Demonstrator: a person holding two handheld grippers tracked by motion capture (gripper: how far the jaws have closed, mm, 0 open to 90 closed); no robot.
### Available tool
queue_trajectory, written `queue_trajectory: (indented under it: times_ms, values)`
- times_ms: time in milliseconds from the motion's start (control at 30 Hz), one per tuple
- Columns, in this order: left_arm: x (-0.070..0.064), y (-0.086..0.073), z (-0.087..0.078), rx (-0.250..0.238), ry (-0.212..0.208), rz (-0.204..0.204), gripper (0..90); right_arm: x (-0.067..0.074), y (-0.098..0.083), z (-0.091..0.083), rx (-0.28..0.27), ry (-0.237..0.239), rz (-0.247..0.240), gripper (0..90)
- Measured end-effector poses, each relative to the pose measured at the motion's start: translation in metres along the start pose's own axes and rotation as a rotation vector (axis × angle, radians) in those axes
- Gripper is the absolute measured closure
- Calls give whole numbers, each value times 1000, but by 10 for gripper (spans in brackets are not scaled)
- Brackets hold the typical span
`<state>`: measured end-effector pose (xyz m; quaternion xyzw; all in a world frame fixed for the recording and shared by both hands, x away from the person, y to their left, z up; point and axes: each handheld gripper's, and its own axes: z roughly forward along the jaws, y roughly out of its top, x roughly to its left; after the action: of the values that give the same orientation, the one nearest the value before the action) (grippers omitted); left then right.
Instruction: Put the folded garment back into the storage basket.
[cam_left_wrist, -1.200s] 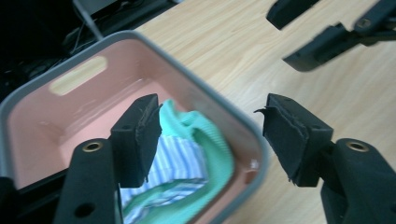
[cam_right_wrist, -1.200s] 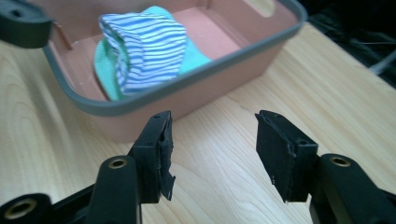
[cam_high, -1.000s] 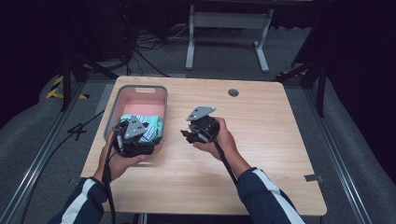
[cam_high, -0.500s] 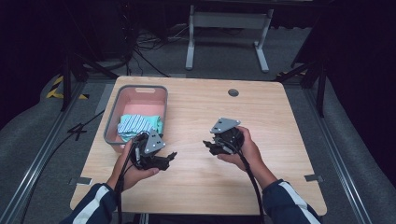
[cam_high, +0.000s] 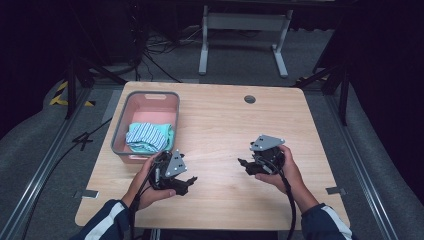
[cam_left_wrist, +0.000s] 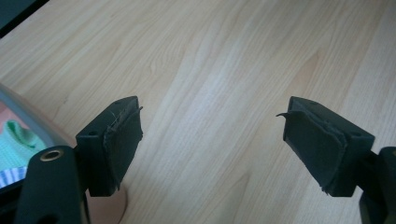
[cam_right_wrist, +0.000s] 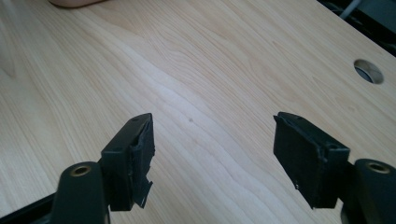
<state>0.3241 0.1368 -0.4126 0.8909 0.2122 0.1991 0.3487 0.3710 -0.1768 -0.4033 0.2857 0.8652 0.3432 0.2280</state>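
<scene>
A pink basin (cam_high: 150, 102) with a grey rim stands at the table's left, holding folded striped and mint-green cloth (cam_high: 149, 137). My left gripper (cam_high: 186, 182) rests low over the table just in front of the basin, jaws wide apart and empty; in the left gripper view (cam_left_wrist: 212, 140) only bare wood lies between them, with the basin's corner (cam_left_wrist: 32, 121) at the left edge. My right gripper (cam_high: 245, 165) hovers over the table's right half, pointing left, open and empty. Bare wood shows between its jaws in the right gripper view (cam_right_wrist: 212, 156).
The wooden table (cam_high: 220, 130) has a round cable hole (cam_high: 249, 99) near its far edge, also the hole (cam_right_wrist: 368, 71) in the right gripper view. Beyond the table are a metal stand (cam_high: 245, 30), cables on the floor and dark surroundings.
Both grippers have pulled back from the basin toward the near side of the table. The left came off the cloth, the right swung out to the right. The cloth stays in the basin.
</scene>
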Motion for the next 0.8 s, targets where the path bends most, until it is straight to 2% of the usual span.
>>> queue_trajectory:
  times_ms: [167, 433, 567, 733, 800]
  values:
    - [-3, -7, 5, 10, 1, 19, 186, -6, -21, -10, -36, -12, 16, 303]
    - [-5, -20, 13, 23, -30, 32, 174, -15, -54, -14, 13, -17, 45, 274]
    - [-4, -27, 18, 46, -48, 30, 173, -16, -68, -16, 16, -4, 52, 262]
    - [-5, -35, 22, 52, -70, 22, 173, -16, -83, -18, 24, -12, 54, 245]
    - [-5, -37, 23, 53, -74, 18, 172, -16, -94, -19, 22, -8, 77, 242]
